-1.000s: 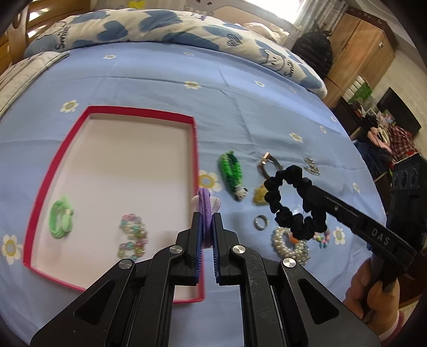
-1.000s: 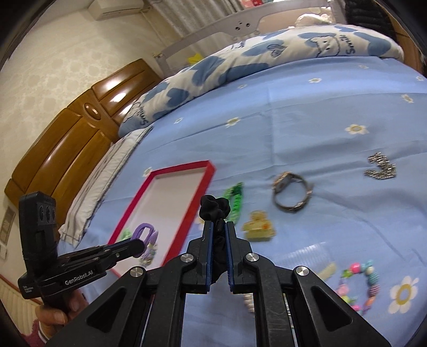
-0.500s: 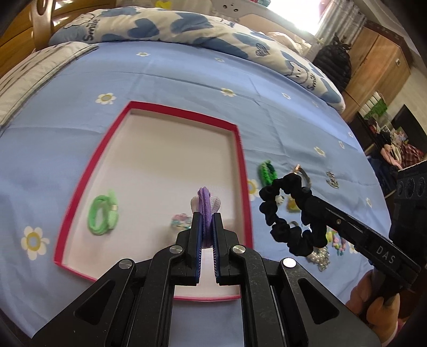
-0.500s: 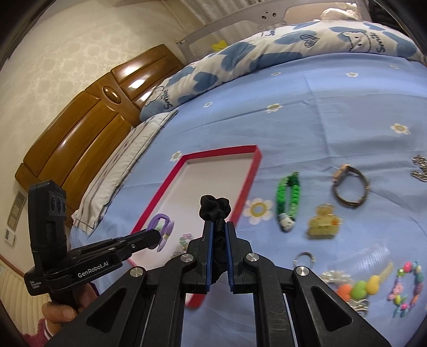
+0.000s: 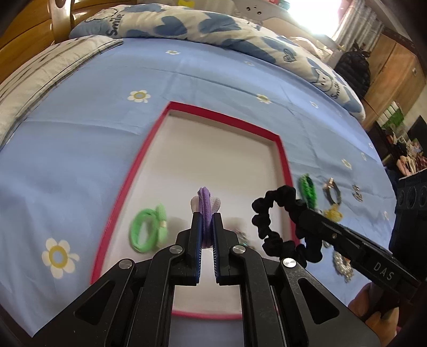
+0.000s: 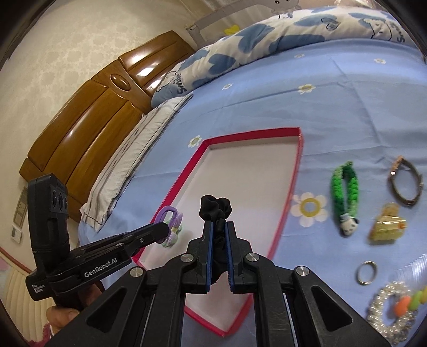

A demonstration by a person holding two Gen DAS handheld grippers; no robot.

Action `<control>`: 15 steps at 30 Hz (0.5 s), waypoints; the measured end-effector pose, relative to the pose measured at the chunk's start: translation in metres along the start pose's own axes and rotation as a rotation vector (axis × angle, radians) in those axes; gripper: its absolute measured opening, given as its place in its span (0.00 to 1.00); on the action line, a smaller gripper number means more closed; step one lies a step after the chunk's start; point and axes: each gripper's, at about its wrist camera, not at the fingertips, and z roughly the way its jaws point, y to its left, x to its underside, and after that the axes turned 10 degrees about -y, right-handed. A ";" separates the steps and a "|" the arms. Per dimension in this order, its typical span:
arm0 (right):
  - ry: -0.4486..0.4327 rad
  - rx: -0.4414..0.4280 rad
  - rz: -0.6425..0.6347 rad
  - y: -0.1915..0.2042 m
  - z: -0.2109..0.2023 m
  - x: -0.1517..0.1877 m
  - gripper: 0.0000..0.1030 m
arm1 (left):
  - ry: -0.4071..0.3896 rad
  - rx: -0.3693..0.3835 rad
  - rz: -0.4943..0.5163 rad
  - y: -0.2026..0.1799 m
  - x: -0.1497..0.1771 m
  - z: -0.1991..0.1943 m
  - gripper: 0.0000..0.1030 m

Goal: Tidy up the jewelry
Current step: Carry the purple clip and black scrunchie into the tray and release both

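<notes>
A red-rimmed white tray [image 5: 149,149] lies on the blue bed sheet; it also shows in the right wrist view [image 6: 296,170]. My left gripper [image 5: 206,219] is shut on a purple hair tie with a white bow [image 5: 205,201] and holds it above the tray's near half. My right gripper [image 6: 218,229] is shut on a black scrunchie [image 6: 214,206], held above the tray's right rim; the scrunchie shows in the left wrist view [image 5: 269,221]. A green hair tie [image 5: 148,231] lies in the tray, and a beaded piece is mostly hidden behind my left fingers.
On the sheet right of the tray lie a green braided band [image 6: 344,192], a brown bracelet [image 6: 405,181], a yellow clip [image 6: 388,224], a silver ring [image 6: 367,272] and a pearl bracelet [image 6: 389,307]. A patterned duvet [image 5: 186,24] and wooden headboard [image 6: 88,125] lie beyond.
Both grippers have moved left, from above the loose jewelry to above the tray, each still holding its hair tie. The tray now sits centred under the left gripper.
</notes>
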 end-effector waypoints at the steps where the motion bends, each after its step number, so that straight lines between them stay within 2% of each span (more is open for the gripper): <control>1: 0.008 -0.001 0.010 -0.001 0.006 0.001 0.08 | 0.001 -0.004 -0.002 0.002 -0.001 0.002 0.06; 10: 0.081 0.051 0.000 -0.006 0.044 0.006 0.08 | 0.041 -0.052 0.010 0.014 0.001 0.029 0.06; 15: 0.109 0.073 -0.026 -0.007 0.051 0.009 0.12 | 0.067 -0.062 0.014 0.015 0.007 0.038 0.06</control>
